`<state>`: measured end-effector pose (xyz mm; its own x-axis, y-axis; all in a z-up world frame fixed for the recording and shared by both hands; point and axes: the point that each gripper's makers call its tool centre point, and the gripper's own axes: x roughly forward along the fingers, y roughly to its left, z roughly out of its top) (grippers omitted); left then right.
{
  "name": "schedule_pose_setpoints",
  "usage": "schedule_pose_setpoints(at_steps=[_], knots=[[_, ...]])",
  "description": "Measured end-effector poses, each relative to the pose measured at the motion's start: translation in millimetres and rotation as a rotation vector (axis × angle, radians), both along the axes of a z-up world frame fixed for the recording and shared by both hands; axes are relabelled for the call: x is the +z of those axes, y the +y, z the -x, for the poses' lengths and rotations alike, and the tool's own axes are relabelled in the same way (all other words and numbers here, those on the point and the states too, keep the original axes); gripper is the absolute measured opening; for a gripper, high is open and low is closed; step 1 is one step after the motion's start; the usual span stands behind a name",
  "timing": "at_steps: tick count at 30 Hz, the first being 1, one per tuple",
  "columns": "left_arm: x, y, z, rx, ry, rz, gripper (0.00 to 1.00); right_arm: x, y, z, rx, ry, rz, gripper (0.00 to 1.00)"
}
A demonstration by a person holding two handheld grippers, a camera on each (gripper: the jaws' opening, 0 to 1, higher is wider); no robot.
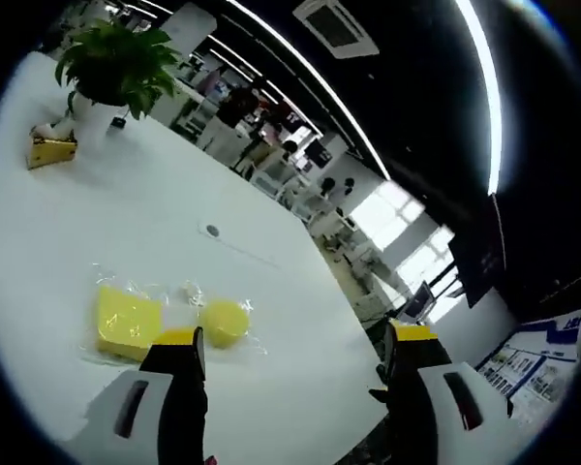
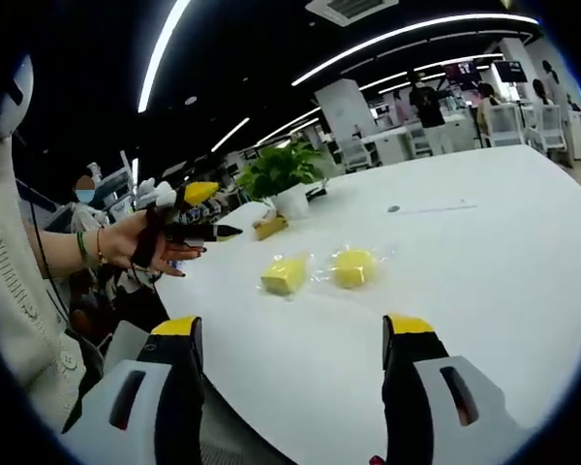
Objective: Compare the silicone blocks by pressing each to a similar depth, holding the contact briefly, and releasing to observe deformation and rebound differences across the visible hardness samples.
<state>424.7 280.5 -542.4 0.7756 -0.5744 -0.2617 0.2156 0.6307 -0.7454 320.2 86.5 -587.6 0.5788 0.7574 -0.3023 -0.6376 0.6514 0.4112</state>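
Two yellow silicone samples lie in clear plastic wrap on the white table (image 1: 300, 300): a square block (image 1: 126, 320) and a round block (image 1: 225, 322). My left gripper (image 1: 295, 339) is open, hovering above the table, its left jaw just in front of the round block and touching nothing. In the right gripper view the square block (image 2: 284, 275) and round block (image 2: 353, 267) sit mid-table (image 2: 484, 242), beyond my open right gripper (image 2: 292, 327). A person's hand (image 2: 136, 242) holds the left gripper (image 2: 208, 213) up in the air, left of the blocks.
A potted plant (image 1: 116, 63) in a white pot and a gold wedge-shaped object (image 1: 50, 150) stand at the far end of the table. A small round insert (image 1: 211, 230) sits in the tabletop. The plant (image 2: 279, 170) shows behind the blocks. Office desks and people fill the background.
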Motion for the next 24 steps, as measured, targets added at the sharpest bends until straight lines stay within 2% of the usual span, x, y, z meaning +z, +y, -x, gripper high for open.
schedule_pose_setpoints(at_steps=[2, 5, 8, 10, 12, 15, 19, 24], knots=[[-12.3, -5.0, -15.5, 0.008, 0.020, 0.018, 0.85, -3.6, -0.4, -3.2, 0.000, 0.010, 0.000, 0.70], [-26.9, -13.9, -25.0, -0.017, 0.086, 0.051, 0.81, -7.5, -1.5, -7.2, 0.002, 0.021, -0.003, 0.69], [-38.5, -18.0, -39.7, -0.009, 0.115, 0.079, 0.80, -12.4, -3.9, -11.4, -0.003, 0.035, -0.005, 0.69], [-48.4, -21.0, -48.6, 0.008, 0.171, 0.115, 0.82, -15.3, -6.4, -14.7, -0.017, 0.036, 0.001, 0.70], [-54.6, -24.0, -56.8, 0.004, 0.173, 0.112, 0.85, -17.8, -9.9, -18.8, -0.034, 0.034, 0.004, 0.71], [-72.2, -29.9, -68.5, -0.002, 0.233, 0.115, 0.85, -22.4, -11.9, -22.1, -0.041, 0.057, -0.002, 0.70], [-87.8, -31.1, -88.0, 0.061, 0.323, 0.216, 0.84, -25.1, -12.7, -24.3, -0.039, 0.058, 0.002, 0.69], [-104.9, -24.9, -107.8, 0.123, 0.342, 0.191, 0.83, -29.0, -15.8, -27.9, -0.048, 0.073, -0.004, 0.69]])
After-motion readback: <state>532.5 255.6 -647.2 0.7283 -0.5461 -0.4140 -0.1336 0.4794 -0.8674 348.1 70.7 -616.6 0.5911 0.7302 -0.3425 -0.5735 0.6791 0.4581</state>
